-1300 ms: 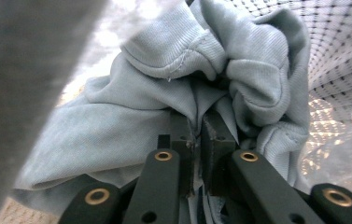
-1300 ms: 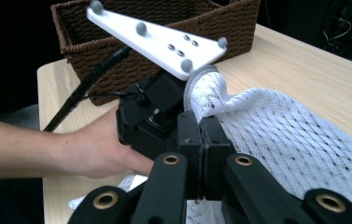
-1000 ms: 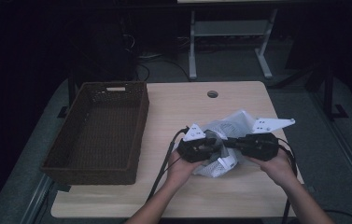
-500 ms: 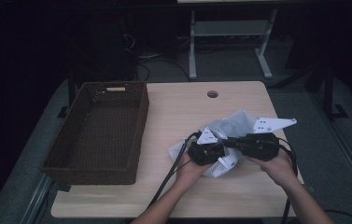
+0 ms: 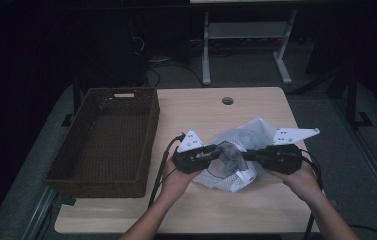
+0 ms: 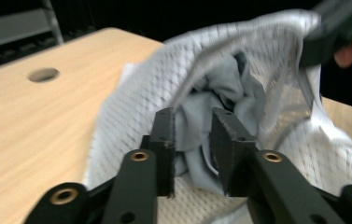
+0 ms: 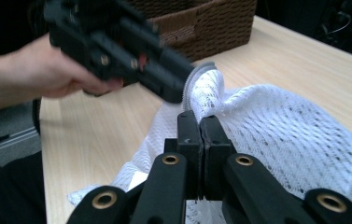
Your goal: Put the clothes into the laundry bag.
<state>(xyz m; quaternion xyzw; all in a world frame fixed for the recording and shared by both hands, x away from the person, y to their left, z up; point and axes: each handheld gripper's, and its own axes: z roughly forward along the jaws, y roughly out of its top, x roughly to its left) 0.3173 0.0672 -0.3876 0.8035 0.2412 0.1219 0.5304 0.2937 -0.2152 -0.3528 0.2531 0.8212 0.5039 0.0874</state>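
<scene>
Where its mouth gapes, white mesh bag point(image 5: 246, 142) shows crumpled grey cloth point(image 6: 220, 93).

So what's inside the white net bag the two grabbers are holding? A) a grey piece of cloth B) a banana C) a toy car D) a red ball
A: in the left gripper view, crumpled grey cloth sits in the open mouth of the white mesh bag, between the jaws of the left gripper.
</scene>
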